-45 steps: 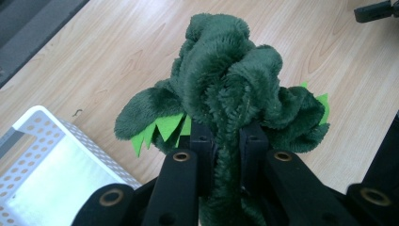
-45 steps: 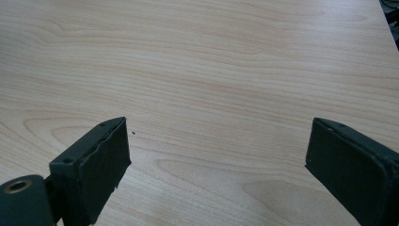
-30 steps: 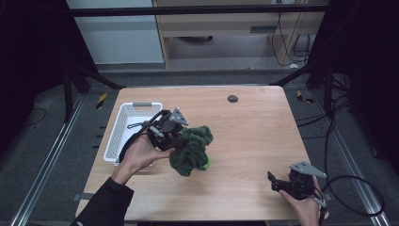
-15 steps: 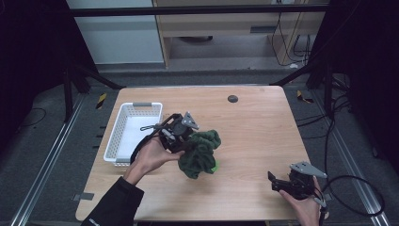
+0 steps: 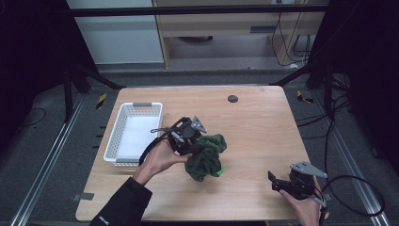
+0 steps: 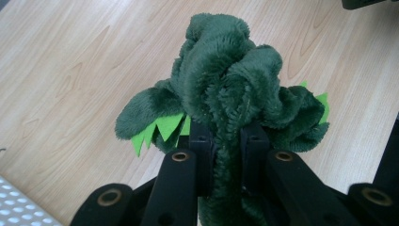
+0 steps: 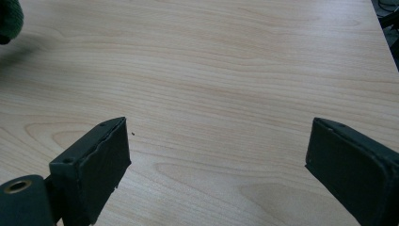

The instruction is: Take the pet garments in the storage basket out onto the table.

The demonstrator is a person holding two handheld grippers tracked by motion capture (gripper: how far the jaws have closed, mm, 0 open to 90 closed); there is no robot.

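Note:
A dark green plush toy (image 5: 205, 156) with bright green felt spikes hangs over the middle of the wooden table (image 5: 254, 122). My left gripper (image 5: 194, 145) is shut on it, held by a hand coming from the lower left. In the left gripper view the two black jaws pinch a fold of the plush toy (image 6: 226, 99) between them, and the toy bulges out above the pads. My right gripper (image 5: 277, 182) rests near the table's front right corner, open. Its jaws stand wide apart over bare wood in the right gripper view, around the right gripper (image 7: 216, 155) midpoint.
A white perforated basket (image 5: 123, 136) sits at the table's left side, with nothing visible inside. A small dark round disc (image 5: 232, 99) lies near the far edge. Cables trail off the table's right side. A corner of the toy (image 7: 9, 19) shows at the right gripper view's top left.
My left hand has carried the plush toy rightward, away from the basket, and lower toward the table's middle. The right gripper has stayed in place.

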